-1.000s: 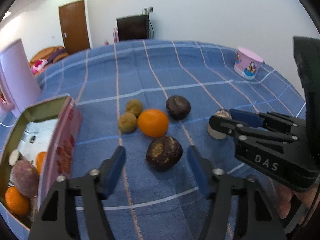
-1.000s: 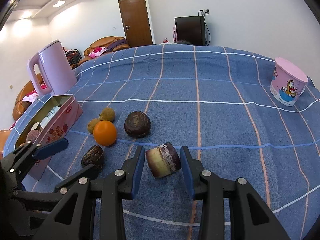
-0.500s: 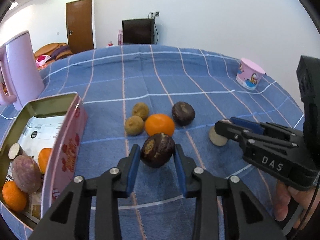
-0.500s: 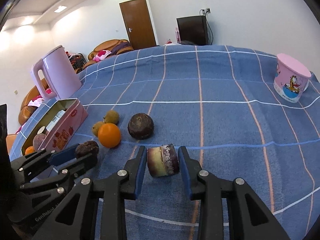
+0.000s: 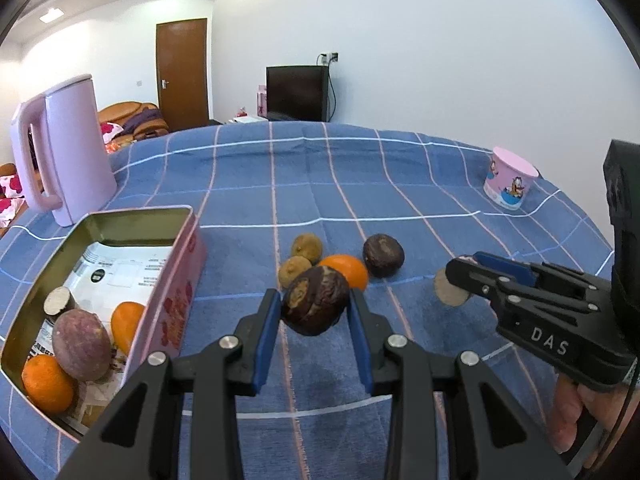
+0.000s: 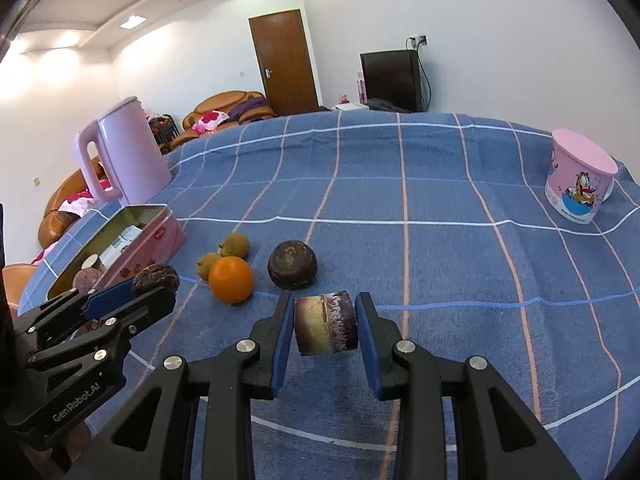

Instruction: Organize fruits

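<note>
My left gripper (image 5: 314, 312) is shut on a dark wrinkled fruit (image 5: 314, 299) and holds it above the blue cloth, right of the open pink tin (image 5: 182, 280). The tin holds oranges (image 5: 46, 384) and a purple fruit (image 5: 80, 344). My right gripper (image 6: 324, 324) is shut on a cut fruit piece (image 6: 325, 328), lifted off the cloth. On the cloth lie an orange (image 6: 231, 280), a dark round fruit (image 6: 292, 265) and two small brown fruits (image 6: 236, 245). The left gripper with its fruit (image 6: 156, 278) also shows in the right wrist view.
A pink kettle (image 5: 64, 152) stands behind the tin at the left. A pink cartoon cup (image 6: 580, 176) stands at the far right. The blue checked cloth (image 6: 400, 184) covers the table. The right gripper's body (image 5: 552, 308) is at the right of the left wrist view.
My left gripper closed on the dark wrinkled fruit and lifted it. My right gripper closed on the cut fruit piece and raised it off the cloth.
</note>
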Tool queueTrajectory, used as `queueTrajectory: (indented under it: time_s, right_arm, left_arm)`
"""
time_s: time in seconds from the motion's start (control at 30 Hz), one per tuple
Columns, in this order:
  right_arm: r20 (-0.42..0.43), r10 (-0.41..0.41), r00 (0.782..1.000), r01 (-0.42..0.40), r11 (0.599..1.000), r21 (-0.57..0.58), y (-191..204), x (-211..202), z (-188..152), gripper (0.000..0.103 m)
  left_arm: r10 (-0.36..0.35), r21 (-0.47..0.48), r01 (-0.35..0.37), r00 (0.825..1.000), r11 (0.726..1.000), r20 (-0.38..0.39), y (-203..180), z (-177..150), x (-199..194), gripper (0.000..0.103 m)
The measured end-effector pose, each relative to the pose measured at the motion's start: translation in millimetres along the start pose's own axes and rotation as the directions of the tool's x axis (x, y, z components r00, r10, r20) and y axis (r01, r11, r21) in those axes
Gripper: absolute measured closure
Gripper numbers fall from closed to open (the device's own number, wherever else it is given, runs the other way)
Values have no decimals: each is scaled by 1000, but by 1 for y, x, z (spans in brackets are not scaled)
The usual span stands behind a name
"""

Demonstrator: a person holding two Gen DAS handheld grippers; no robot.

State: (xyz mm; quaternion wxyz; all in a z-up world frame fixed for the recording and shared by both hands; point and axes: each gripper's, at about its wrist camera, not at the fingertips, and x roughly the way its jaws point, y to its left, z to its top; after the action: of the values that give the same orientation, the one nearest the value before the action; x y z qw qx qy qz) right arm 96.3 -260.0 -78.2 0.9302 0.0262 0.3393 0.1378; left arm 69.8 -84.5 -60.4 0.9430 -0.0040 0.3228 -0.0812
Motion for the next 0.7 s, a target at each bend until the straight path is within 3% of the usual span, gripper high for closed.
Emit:
queueTrajectory:
  time_s: [0.7]
  right_arm:
    - [152, 25, 988, -16, 998, -59, 12, -30, -3, 70]
  left_arm:
    - [59, 35, -63, 992, 997, 108, -7, -4, -19, 67]
